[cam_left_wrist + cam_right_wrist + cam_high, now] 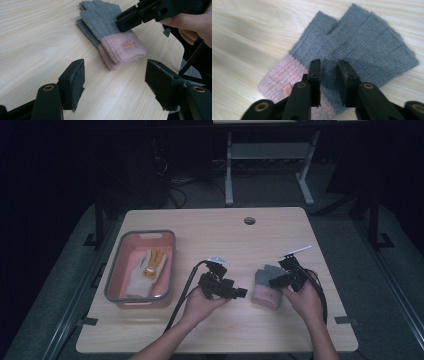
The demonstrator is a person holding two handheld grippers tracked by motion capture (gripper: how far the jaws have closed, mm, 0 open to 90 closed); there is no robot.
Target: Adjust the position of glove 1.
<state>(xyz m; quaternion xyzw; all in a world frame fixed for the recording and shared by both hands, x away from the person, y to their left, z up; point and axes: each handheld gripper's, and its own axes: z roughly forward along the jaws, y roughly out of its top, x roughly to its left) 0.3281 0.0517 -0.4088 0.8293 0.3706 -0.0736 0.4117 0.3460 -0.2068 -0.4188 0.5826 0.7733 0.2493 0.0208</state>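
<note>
On the dim floor between dark surroundings stands a light wooden table (200, 235), with a round cable hole (249, 220) near its far edge and the white legs of a second desk (270, 160) behind it. Toward the table's left side sits a pink plastic bin with a grey rim (116, 270); inside it lies a white glove with yellow-brown fingers (145, 272).

Right of the table's middle, near the person's side, lies a pair of knitted fingerless gloves (265, 285), grey over the hand and pink at the cuff, one stacked on the other and flat on the wood. A small orange label (129, 45) is sewn on the pink cuff.

Two forearms come in from the bottom edge of the high view. The left hand (200, 306) holds the left gripper (239, 293) just left of the gloves, pointing toward them but apart from them. Its jaws stand wide apart with bare tabletop between them; the gloves lie beyond its pads (75, 80), untouched.

The right hand (305, 301) holds the right gripper (329, 75) directly over the gloves, tips down at the boundary where the grey knit meets the pink cuff. Its jaws are slightly parted, with a narrow gap between the two pads (315, 72) and grey knit showing through the gap; they press on nothing. From the left gripper view, its black tips (130, 22) sit on or just above the grey part, near the pink band.
</note>
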